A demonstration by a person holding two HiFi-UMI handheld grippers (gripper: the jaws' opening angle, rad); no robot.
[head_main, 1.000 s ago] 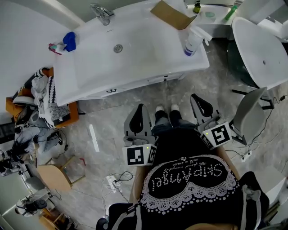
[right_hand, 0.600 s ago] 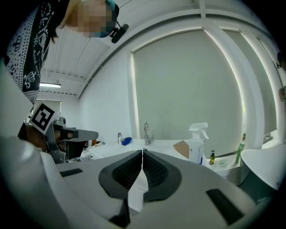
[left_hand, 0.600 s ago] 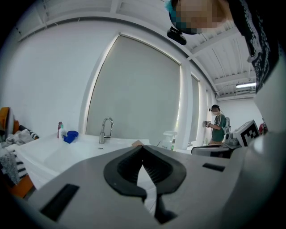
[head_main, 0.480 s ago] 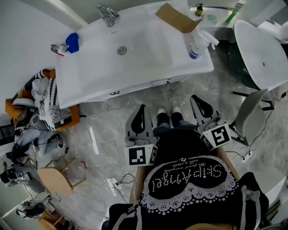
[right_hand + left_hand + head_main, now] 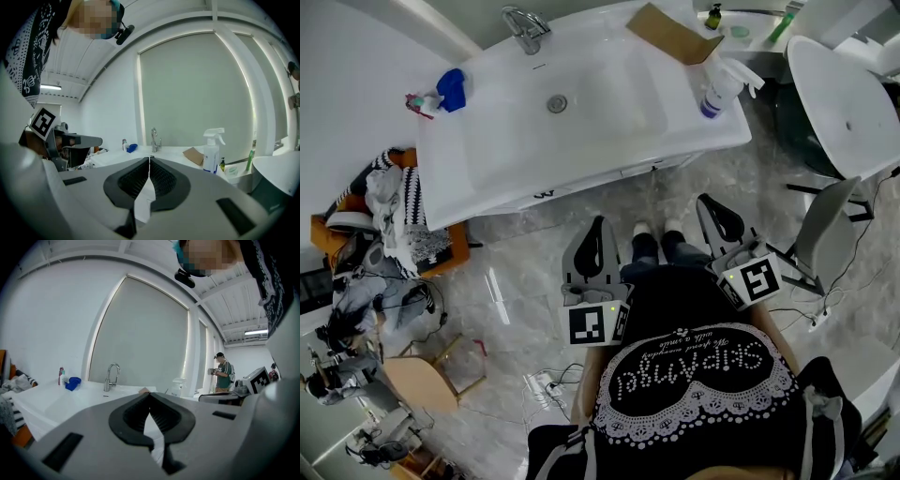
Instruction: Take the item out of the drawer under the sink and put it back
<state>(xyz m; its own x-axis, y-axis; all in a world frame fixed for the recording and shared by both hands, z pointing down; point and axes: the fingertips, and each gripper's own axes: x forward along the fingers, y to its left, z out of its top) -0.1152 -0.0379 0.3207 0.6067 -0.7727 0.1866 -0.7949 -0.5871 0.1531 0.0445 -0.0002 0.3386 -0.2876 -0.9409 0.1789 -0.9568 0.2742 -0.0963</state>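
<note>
The white sink vanity [image 5: 497,141] stands ahead of me, and its drawer fronts [image 5: 546,193] under the basin edge are closed, so whatever is inside is hidden. My left gripper [image 5: 597,223] hovers over the floor short of the vanity, jaws together and empty. My right gripper [image 5: 706,201] is level with it on the right, also shut and empty. In the left gripper view the left gripper [image 5: 150,394] points at the faucet [image 5: 111,376]. The right gripper [image 5: 149,158], in its own view, points at the same counter.
On the counter are a faucet [image 5: 523,28], a blue object [image 5: 450,86], a cardboard piece [image 5: 670,33] and a spray bottle [image 5: 716,94]. A grey chair [image 5: 825,234] and a white tub [image 5: 844,103] stand at right. Clothes [image 5: 389,211] are piled at left. A person [image 5: 224,373] stands far off.
In the head view the vanity has shifted slightly right and nearer as I step toward it. Both grippers stay shut and empty.
</note>
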